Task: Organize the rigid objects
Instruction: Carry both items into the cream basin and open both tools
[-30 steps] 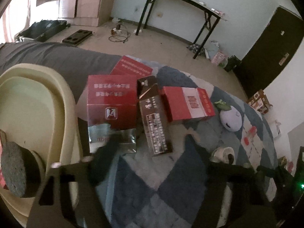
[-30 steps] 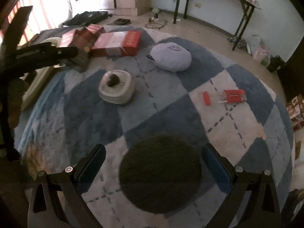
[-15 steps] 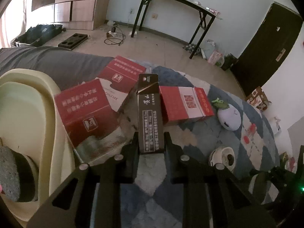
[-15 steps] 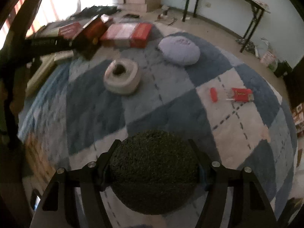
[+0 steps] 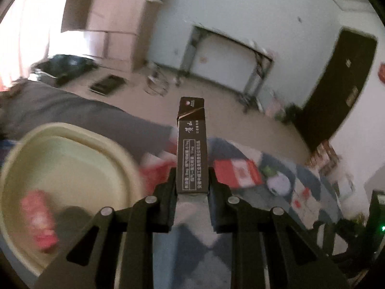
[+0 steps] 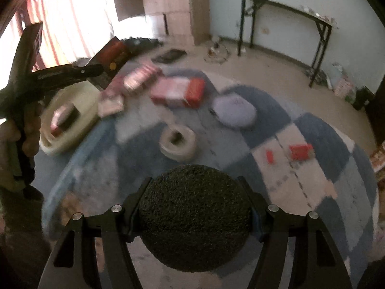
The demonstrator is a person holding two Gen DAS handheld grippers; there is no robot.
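Because the left gripper [image 5: 192, 187] pinches the long dark carton [image 5: 191, 149] only at its near end, with most of its length sticking out beyond the jaws, the carton could pivot or slide out if the hand swings quickly toward the cream basin [image 5: 21, 159]; the flap at its far tip looks partly lifted and could catch on the basin's rim. The carton hangs in the air above the rug's [image 5: 182, 252] left edge, just beside the basin. The right gripper [image 6: 195, 219] is closed to a middling width on the dark round pad [image 6: 195, 219], its jaws pressing the pad's two sides, held above the near edge of the rug. The pad looks coarse and possibly spongy, so a grip on the rim alone may let it tilt or squeeze out. With both hands loaded and the basin on the left, I judge a collision between the two tools possible if both head for it at once.

Much is smeared by motion: the red boxes [image 6: 178, 91] at the rug's far edge show no legible print, and the red item [image 5: 38, 219] lying inside the basin cannot be identified. The pad hides the rug beneath it, and the basin's near side is cut off in the left wrist view. Whether the carton is full or empty cannot be told
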